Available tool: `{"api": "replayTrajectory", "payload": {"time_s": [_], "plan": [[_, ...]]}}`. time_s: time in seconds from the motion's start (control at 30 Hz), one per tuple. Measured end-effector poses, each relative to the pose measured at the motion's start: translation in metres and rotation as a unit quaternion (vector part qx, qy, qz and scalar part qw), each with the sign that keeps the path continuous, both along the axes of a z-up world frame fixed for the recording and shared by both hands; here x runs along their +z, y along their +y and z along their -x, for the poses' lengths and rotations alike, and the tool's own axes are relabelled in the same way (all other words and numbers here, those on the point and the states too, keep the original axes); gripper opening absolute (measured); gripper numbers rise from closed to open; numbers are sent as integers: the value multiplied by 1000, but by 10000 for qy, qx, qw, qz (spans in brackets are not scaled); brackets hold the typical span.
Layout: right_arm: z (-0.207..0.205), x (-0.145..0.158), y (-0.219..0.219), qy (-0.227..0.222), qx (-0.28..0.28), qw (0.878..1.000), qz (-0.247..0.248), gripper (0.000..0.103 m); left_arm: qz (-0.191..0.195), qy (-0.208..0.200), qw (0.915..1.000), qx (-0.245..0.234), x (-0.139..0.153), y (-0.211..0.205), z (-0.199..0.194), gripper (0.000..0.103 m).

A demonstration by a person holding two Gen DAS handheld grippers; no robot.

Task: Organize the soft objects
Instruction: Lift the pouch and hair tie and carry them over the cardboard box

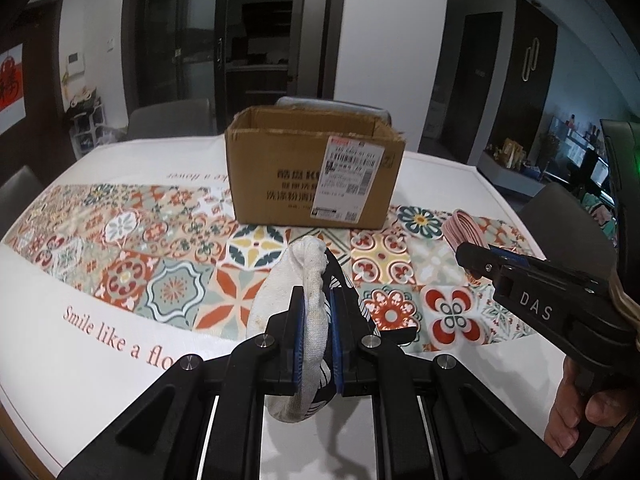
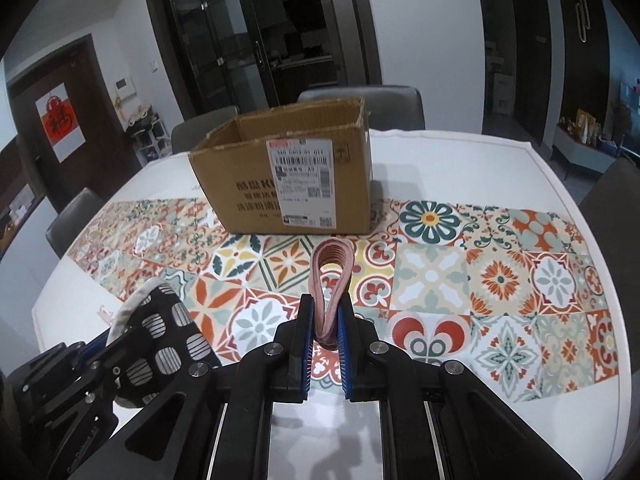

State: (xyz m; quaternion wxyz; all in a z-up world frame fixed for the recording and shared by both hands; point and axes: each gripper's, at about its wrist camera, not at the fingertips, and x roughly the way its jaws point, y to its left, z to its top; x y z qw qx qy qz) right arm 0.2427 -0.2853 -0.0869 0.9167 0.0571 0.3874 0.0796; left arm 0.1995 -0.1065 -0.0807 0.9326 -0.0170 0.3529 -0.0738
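My left gripper is shut on an oven mitt, off-white on one side and black with pale spots on the other, held above the table. From the right wrist view the same mitt hangs at lower left. My right gripper is shut on a pink coiled band, whose loop sticks out ahead of the fingers. In the left wrist view that band and the right gripper show at right. An open cardboard box stands upright ahead of both grippers.
The table wears a white cloth with a patterned tile runner. Grey chairs stand behind the box and along the sides. A person's hand grips the right tool. Dark glass doors lie beyond.
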Motion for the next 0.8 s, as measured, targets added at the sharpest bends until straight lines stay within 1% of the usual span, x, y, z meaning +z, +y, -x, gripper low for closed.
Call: {"api": "replayTrajectory", "payload": {"time_s": [0.33, 0.8], "plan": [[18, 29, 4, -290, -238, 9993, -23, 13, 63, -276, 9993, -240, 27, 5, 2, 13], [20, 63, 21, -729, -514, 9960, -25, 13, 17, -798, 9957, -479, 62, 25, -11, 13]]}}
